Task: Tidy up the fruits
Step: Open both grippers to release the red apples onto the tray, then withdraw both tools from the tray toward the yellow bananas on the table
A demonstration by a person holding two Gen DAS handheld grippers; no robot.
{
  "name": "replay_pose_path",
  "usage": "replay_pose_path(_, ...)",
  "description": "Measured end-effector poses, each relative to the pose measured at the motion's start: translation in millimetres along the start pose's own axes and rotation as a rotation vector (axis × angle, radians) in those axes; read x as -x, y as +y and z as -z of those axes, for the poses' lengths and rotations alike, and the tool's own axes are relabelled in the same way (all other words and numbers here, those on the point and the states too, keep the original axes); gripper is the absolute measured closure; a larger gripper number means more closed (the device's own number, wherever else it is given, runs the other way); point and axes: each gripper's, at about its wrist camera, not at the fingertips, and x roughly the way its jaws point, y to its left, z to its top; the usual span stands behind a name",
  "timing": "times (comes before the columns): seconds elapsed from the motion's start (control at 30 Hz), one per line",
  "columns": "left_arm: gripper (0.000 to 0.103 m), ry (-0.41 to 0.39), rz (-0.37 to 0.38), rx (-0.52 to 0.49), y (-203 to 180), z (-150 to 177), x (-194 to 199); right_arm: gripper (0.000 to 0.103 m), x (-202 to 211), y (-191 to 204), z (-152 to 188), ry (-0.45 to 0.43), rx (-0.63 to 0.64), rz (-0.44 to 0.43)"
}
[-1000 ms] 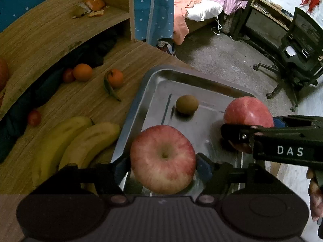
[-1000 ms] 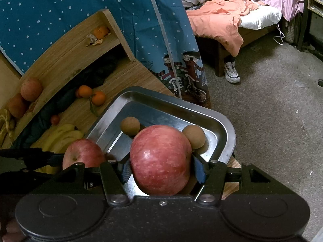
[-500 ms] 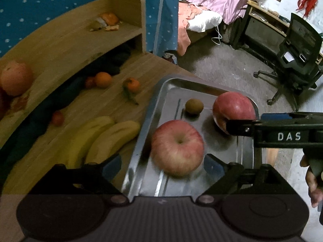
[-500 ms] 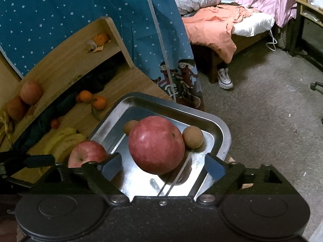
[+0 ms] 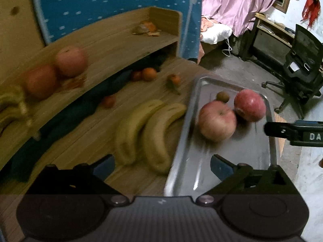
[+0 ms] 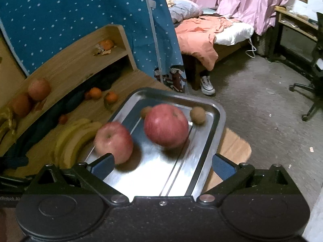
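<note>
A steel tray (image 5: 187, 125) lies on the wooden table's right end. On it rest a pale red apple (image 5: 217, 124), a darker red apple (image 5: 250, 104) and a small brown kiwi (image 5: 222, 96). My left gripper (image 5: 162, 166) is open and empty, back from the tray's near left corner, beside two bananas (image 5: 145, 133). The right wrist view shows the tray (image 6: 220, 121), both apples (image 6: 113, 141) (image 6: 166, 125) and two kiwis (image 6: 197, 115) (image 6: 145, 111). My right gripper (image 6: 162, 165) is open, empty, above the tray's near end.
Small oranges (image 5: 149, 73) lie on the table by a dark cloth (image 5: 84, 109). The wooden shelf (image 5: 113, 46) carries two round fruits (image 5: 70, 61) and orange peel (image 5: 147, 28). The table's edge (image 6: 238, 151) runs just right of the tray. An office chair (image 5: 302, 60) stands beyond it.
Both grippers opened and let go of their apples, which now rest on the tray. Both have pulled back, and the left one has swung left toward the bananas.
</note>
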Motion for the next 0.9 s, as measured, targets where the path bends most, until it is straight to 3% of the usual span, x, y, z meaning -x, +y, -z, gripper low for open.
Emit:
replay_pose_path(0.53, 0.000, -0.007, -0.039, 0.023, 90, 92, 70, 0.001, 63, 91, 98, -0.008, -0.029, 0.043)
replay_pose_path(0.73, 0.000, -0.003, -0.051, 0.046, 114, 118, 88, 0.001, 73, 130, 123, 0.056, 0.004, -0.011)
replay_pose_path(0.9, 0.000, 0.002, -0.072, 0.120, 135, 130, 95, 0.001, 71, 160, 135, 0.108, 0.073, -0.059)
